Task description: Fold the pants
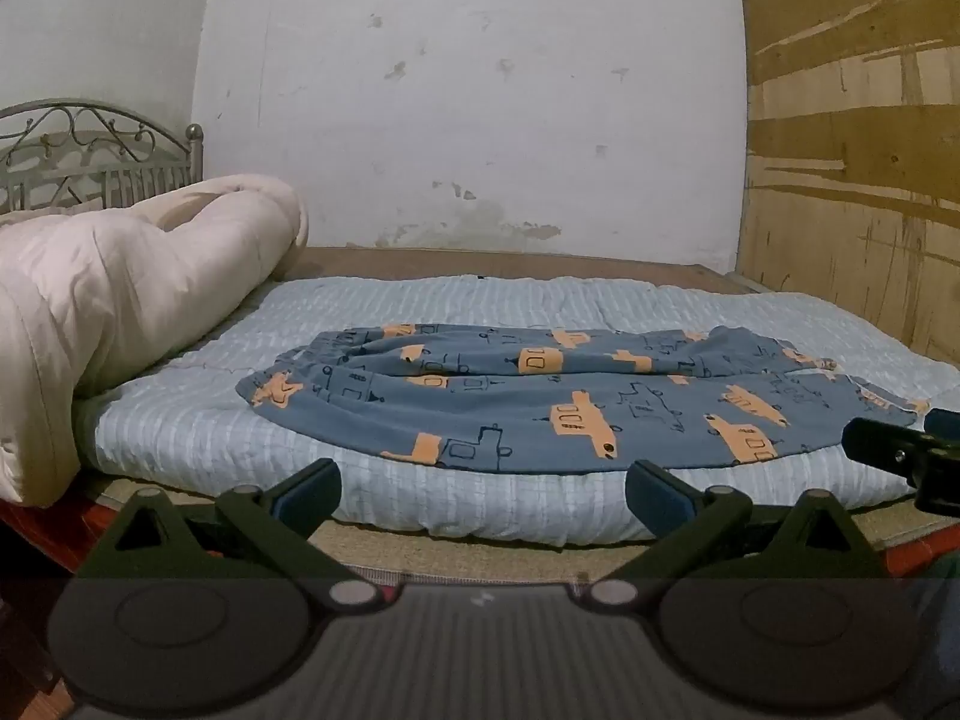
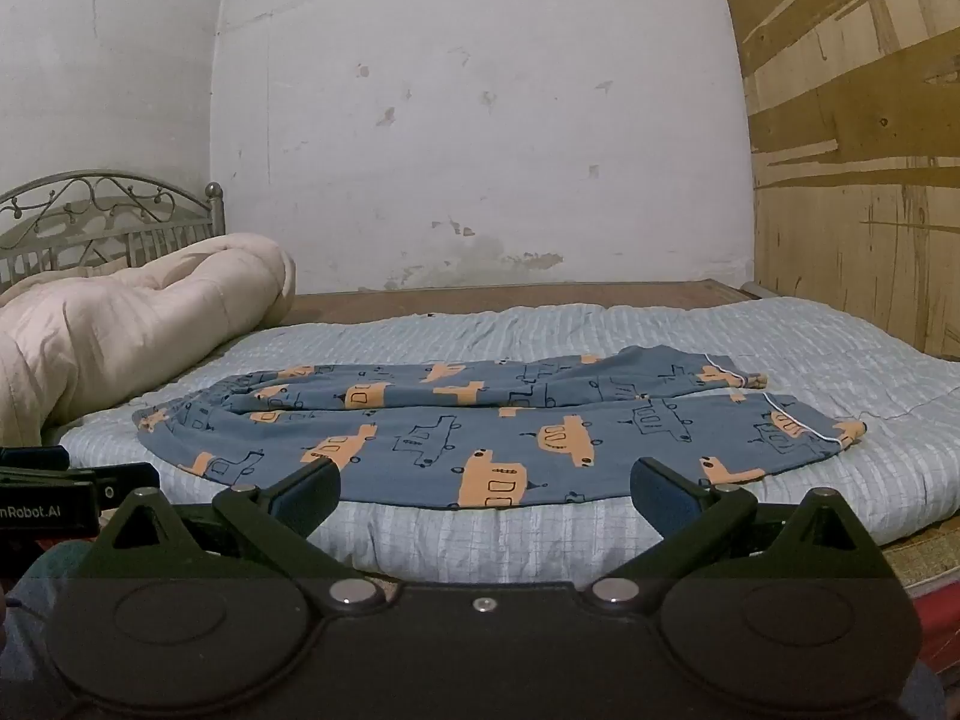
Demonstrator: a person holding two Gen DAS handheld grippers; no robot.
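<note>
Blue pants with orange vehicle prints (image 1: 540, 396) lie flat on a light blue quilted pad (image 1: 480, 300), waistband to the left, leg cuffs to the right; they also show in the right wrist view (image 2: 480, 438). One leg lies folded over the other lengthwise. My left gripper (image 1: 483, 495) is open and empty, in front of the pad's near edge, short of the pants. My right gripper (image 2: 486, 495) is open and empty, also at the near edge; its fingers (image 1: 882, 444) show at the right of the left wrist view.
A rolled cream comforter (image 1: 120, 300) lies at the left end of the bed by a metal headboard (image 1: 96, 150). A white wall (image 1: 480, 90) is behind, a plywood panel (image 1: 852, 150) at the right. The pad (image 2: 780, 348) extends past the cuffs.
</note>
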